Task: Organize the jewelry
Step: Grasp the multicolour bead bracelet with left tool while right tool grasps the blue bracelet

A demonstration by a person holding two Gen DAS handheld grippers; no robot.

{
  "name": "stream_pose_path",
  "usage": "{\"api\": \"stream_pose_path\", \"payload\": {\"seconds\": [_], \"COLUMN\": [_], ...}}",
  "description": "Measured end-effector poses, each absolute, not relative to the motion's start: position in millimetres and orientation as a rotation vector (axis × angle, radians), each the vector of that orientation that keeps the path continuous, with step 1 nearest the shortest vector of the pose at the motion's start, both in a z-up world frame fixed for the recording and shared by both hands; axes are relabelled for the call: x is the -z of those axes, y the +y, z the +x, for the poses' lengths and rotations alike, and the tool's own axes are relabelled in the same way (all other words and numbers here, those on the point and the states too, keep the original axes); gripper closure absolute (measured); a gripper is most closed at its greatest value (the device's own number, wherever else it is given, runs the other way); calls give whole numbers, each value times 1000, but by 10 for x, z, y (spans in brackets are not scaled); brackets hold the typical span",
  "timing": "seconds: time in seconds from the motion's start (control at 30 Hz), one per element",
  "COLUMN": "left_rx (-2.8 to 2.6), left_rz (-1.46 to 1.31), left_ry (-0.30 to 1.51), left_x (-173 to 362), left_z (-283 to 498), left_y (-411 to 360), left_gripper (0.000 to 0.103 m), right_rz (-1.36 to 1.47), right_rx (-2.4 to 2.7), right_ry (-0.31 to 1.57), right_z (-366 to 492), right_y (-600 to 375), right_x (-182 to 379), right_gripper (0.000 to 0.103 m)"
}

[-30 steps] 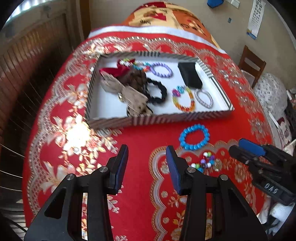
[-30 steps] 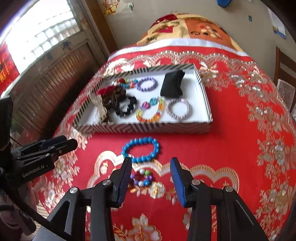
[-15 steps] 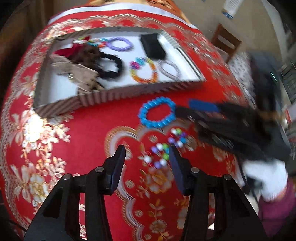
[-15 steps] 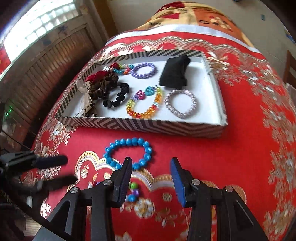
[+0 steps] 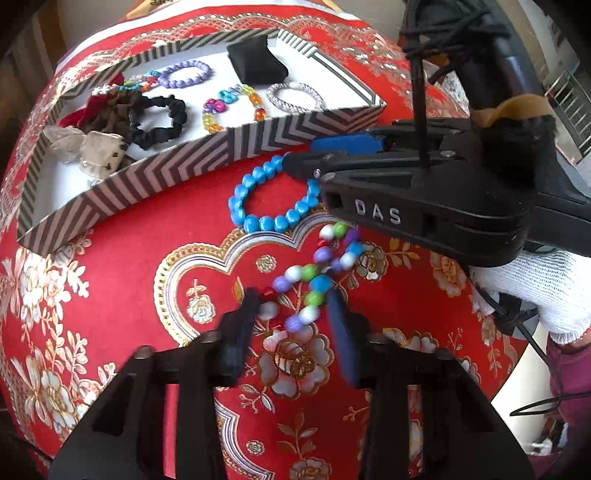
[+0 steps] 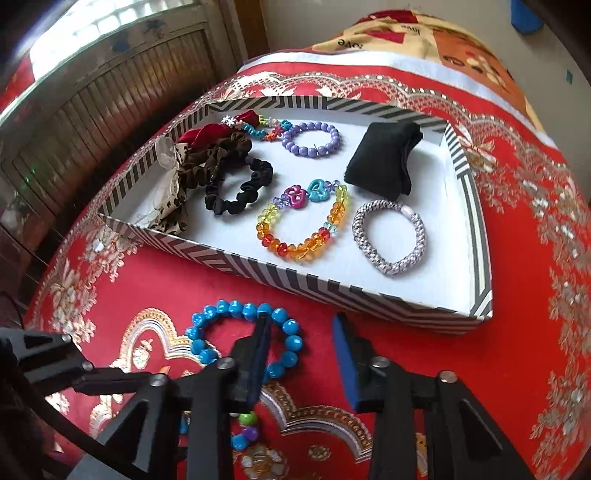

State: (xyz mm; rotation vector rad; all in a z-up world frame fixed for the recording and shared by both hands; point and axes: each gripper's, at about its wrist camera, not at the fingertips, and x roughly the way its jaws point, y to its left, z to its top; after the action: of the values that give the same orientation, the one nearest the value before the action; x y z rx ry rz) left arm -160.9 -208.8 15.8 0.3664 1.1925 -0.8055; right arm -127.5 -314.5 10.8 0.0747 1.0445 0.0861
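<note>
Red floral tablecloth (image 6: pixel 517 258), slatted wooden shutters (image 6: pixel 110 96) under bright window (image 6: pixel 92 22), beige wall (image 6: pixel 295 22)

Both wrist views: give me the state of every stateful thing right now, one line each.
Left gripper: open, straddling the multicolour bead string.
Right gripper: open, one finger inside the blue bead bracelet.
Blue bead bracelet: flat on the cloth, outside the tray.
Striped tray: lidless, holding bracelets and scrunchies.

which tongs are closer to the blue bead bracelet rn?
Right. The right tongs are open at the blue bead bracelet, one finger inside its ring. The left tongs straddle the multicolor bead strand short of it.
</note>
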Motion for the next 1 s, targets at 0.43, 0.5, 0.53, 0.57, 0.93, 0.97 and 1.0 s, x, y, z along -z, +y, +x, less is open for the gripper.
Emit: {"api": "stream_pose_path", "payload": {"seconds": [0.43,0.5,0.53,0.57,0.93,0.97,1.0], "left_rx": [829,831,830,829,771,767,763], "left_rz": [218,200,196,192,165,161,160], "left_ry": [1180,1160,1150,1139,1031,1023,1015], "left_x": [-470,-599,-661,-720,-1299,-1336,-1369], "left_z": [-1385,-1345,-1354,-1338,-1136,-1104,-1074], "left_y": [-1887,-1843,-1831,-1813,-1593,-1589,-1591], "left_gripper": [95,95,95,95,95,95,95], "right_rz": [185,188,186,181,160,159,156], "right_rx": [-78,-75,-73,-70,-42,-41,-41], "right_ry": [945,920,909,899,828,825,820], "right_z": [-1525,-1572,-1591,-1610,-1722,-1714,-1707], "right_y": [-3348,-3356,-3358,-3359,-3373,-3368,-3366], "right_x": [-549,-678,-741,-796,-1177,-1198,-1215], "right_gripper": [95,95,95,95,95,95,95]}}
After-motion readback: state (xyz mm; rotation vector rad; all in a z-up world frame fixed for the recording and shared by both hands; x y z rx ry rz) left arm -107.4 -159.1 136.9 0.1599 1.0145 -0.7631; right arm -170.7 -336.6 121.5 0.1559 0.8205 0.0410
